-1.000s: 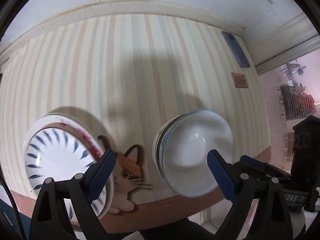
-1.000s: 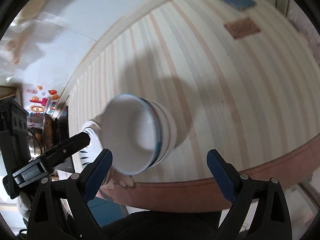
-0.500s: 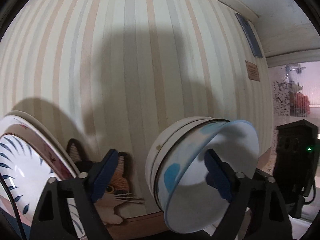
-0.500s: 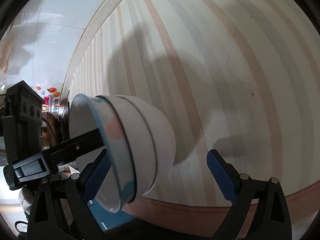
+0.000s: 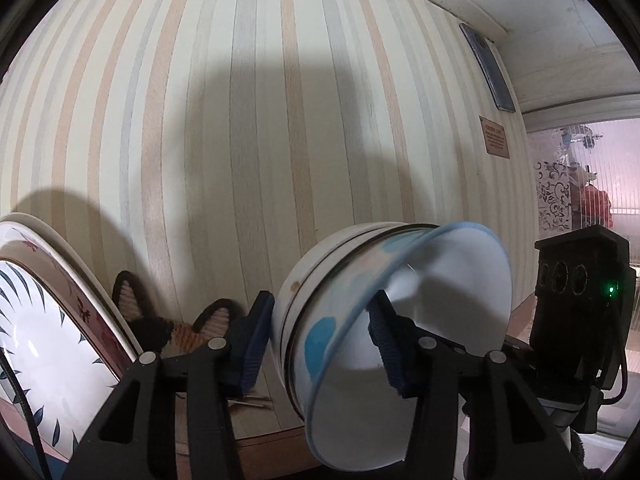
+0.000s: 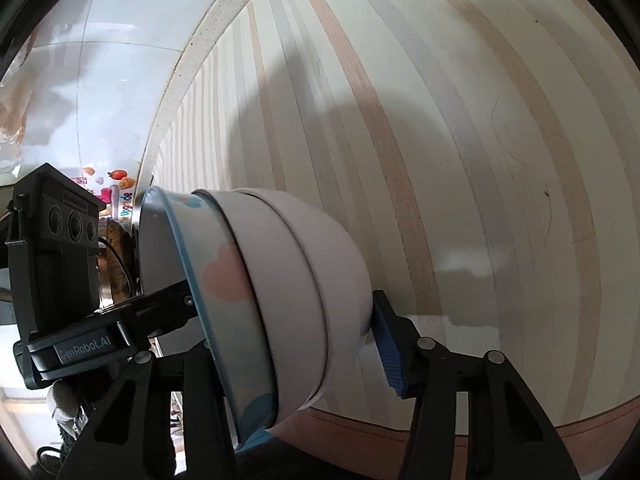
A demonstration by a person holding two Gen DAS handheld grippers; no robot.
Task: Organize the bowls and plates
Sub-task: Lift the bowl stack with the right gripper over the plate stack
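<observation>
- Left wrist view: a stack of bowls [image 5: 360, 320] sits nested on the striped table [image 5: 280, 120], the top one blue-rimmed with blue and pink patches; its inside looks bare.
- The left gripper [image 5: 320, 344] straddles that stack, one pad outside the wall, the other inside the top bowl; whether it presses cannot be told.
- A stack of plates [image 5: 48, 320] lies left, beside a cat-shaped mat [image 5: 176, 324].
- Right wrist view: the right gripper [image 6: 288, 344] flanks the same bowls [image 6: 288, 300]; its right pad touches the lowest bowl, the left pad is hidden.
</observation>
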